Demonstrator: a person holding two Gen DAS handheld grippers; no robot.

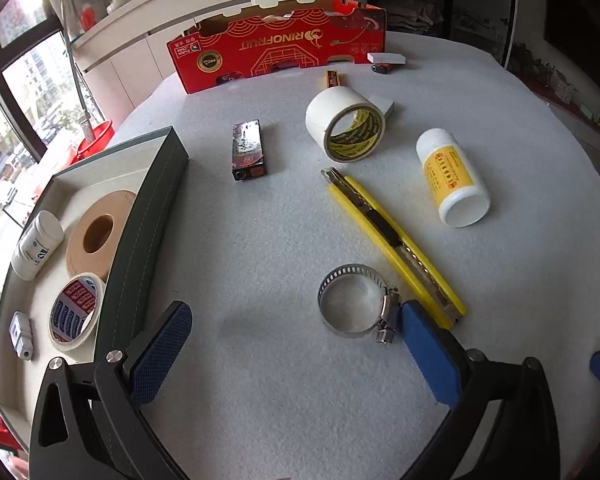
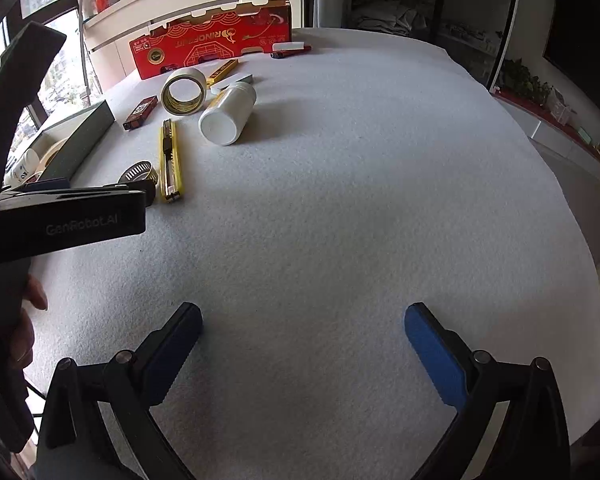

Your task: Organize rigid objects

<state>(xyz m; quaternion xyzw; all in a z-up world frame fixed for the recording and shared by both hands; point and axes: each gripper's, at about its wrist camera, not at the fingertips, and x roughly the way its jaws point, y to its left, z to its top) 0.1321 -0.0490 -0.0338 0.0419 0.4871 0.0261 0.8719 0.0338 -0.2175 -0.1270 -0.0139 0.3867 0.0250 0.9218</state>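
The clamp (image 1: 356, 300) lies on the worktop (image 1: 260, 360) just beside your left gripper (image 1: 296, 332), whose fingers are spread and empty, the right pad touching or nearly touching its screw housing. Close there and you may pinch only the screw, so the ring could roll or slip; the knife (image 1: 396, 240) lies near enough to get dragged along. Your right gripper (image 2: 304, 340) is also spread, empty, over bare felt. The red box (image 1: 276, 48) reads RINOFRUIT; the left gripper's body reads GenRobot.AI. The tray (image 1: 148, 216) sits left.
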